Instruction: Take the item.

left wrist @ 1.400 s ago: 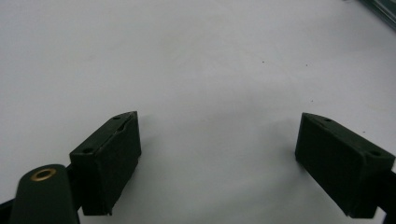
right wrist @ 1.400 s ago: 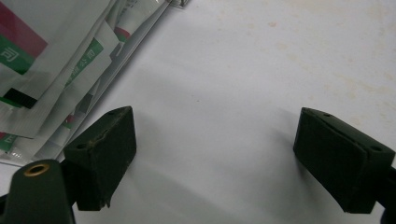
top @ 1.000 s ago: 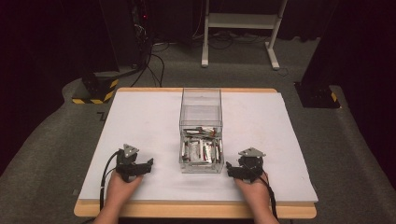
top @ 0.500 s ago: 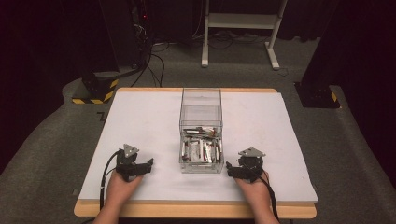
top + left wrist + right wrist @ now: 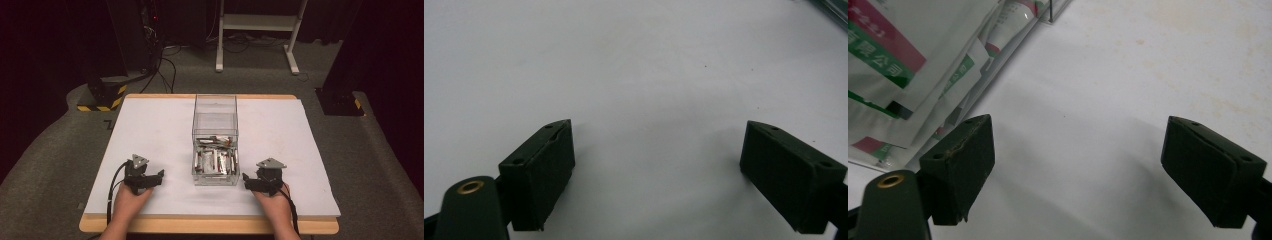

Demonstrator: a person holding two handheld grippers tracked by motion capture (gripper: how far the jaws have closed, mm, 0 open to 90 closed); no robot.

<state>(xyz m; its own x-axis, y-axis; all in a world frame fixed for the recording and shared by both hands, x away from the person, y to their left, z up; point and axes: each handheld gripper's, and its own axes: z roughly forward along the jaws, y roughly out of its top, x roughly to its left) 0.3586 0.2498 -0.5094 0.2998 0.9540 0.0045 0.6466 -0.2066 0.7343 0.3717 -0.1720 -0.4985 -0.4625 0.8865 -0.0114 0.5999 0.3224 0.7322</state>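
While both the left gripper (image 5: 159, 176) and the right gripper (image 5: 246, 180) rest wide open beside the clear box (image 5: 215, 176) of packets (image 5: 215, 161), a hasty reach could push that light box away.

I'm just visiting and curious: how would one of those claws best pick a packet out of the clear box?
Probably from above: the clear box is walled all round and seems open on top. The packets stand roughly on edge, so pinch one's upper edge across its thin faces. The right claw, open, sits closest.
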